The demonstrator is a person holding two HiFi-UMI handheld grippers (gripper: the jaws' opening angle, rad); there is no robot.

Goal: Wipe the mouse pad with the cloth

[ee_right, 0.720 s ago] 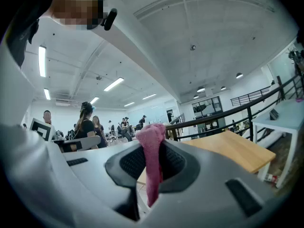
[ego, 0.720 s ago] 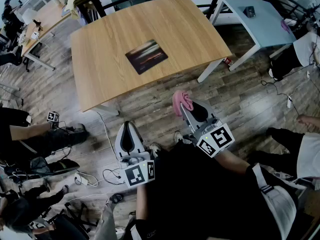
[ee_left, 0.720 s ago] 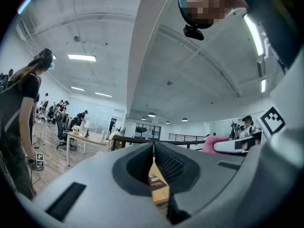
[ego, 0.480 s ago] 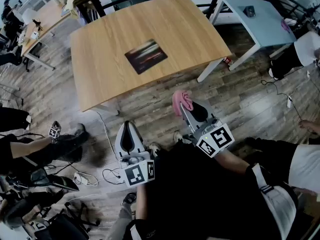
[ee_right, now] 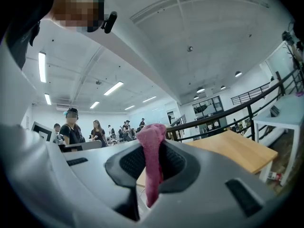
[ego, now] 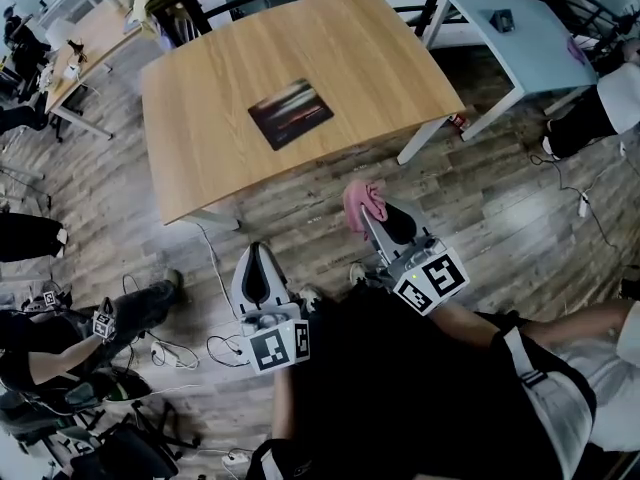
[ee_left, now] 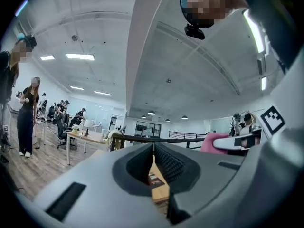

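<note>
Your right gripper (ego: 372, 216) has its jaws clamped on the pink cloth (ee_right: 152, 165), with a bunch above them and a tail below, so it looks ready for wiping. The mouse pad (ego: 290, 113) lies flat on the wooden surface (ego: 380, 58), well ahead of both jaws. Your left gripper (ee_left: 153, 151) has its jaws pressed together on nothing and is probably idle.

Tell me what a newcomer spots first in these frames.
First, the pink cloth pinched in the right gripper, held over the wood floor short of the table. Next, the dark mouse pad, the only thing lying on the light wooden table. The left gripper hangs lower, nearer the person, with its jaws together on nothing.
</note>
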